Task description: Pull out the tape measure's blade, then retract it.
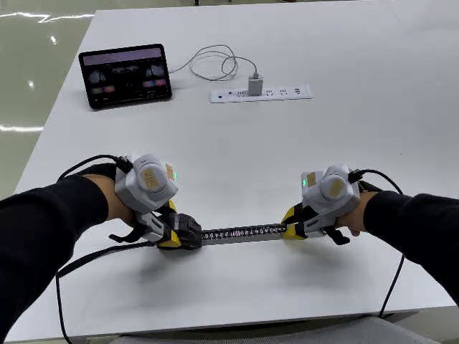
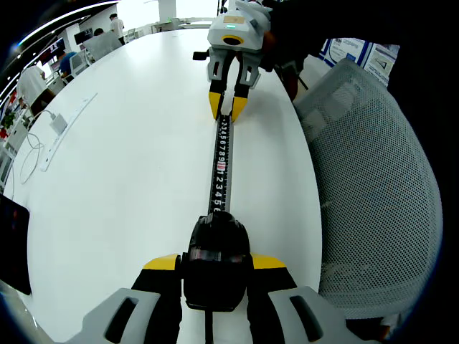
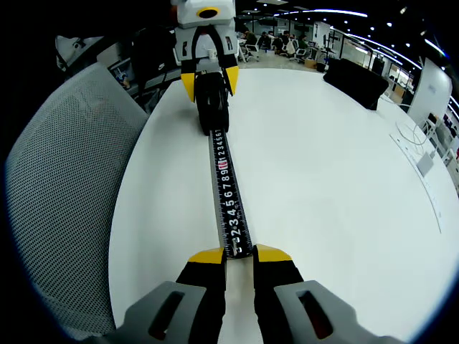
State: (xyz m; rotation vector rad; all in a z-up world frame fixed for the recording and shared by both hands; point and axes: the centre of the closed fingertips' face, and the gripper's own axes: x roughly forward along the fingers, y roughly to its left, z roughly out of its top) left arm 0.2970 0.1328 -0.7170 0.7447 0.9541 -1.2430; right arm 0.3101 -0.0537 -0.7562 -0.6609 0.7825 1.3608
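Head view: left fingers clamp the tape case, right fingers pinch its drawn-out blade.

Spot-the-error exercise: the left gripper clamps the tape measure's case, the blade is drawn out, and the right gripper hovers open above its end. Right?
No: the right gripper is shut on the end of the blade, as the right gripper view shows. The rest holds.

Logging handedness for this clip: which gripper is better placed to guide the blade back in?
Right, probably. The right gripper is shut on the blade at its free end, so it can travel toward the case; the left gripper is clamped on the case, anchoring it.
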